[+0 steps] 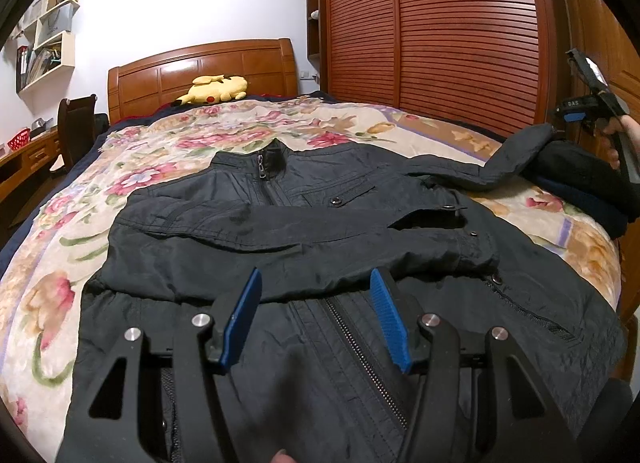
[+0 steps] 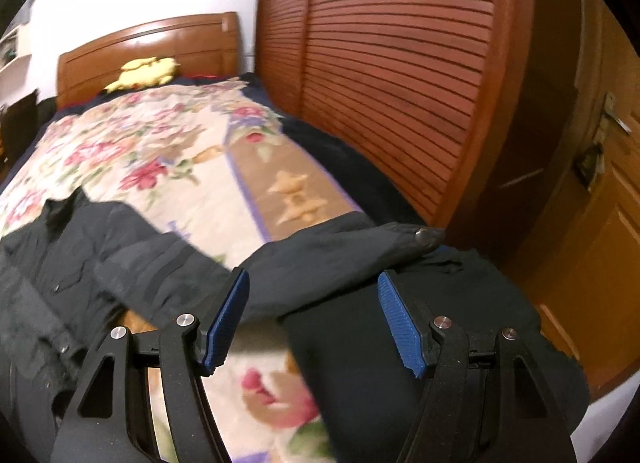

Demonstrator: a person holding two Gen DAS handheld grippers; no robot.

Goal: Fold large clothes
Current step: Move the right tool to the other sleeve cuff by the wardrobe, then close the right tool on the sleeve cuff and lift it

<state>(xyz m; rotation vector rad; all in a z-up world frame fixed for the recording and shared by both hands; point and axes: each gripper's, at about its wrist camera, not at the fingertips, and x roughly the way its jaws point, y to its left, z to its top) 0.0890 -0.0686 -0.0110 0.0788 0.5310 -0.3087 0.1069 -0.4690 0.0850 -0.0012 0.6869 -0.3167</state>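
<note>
The left tool hovered over the lower front of a dark jacket, its blue pads parted and gripping nothing, while the right tool, seen from the left wrist camera in a hand at the bed's right edge, likewise stood released with no cloth pinched between its pads. The jacket lay face up across the middle of the bed, collar toward the wooden headboard and hem at the foot edge, zipper closed. One sleeve was folded across the chest; the other sleeve stretched out toward the right edge, its cuff resting on a pile of dark clothing there. A yellow plush toy sat by the headboard, and a slatted wardrobe ran along the bed's right side.
</note>
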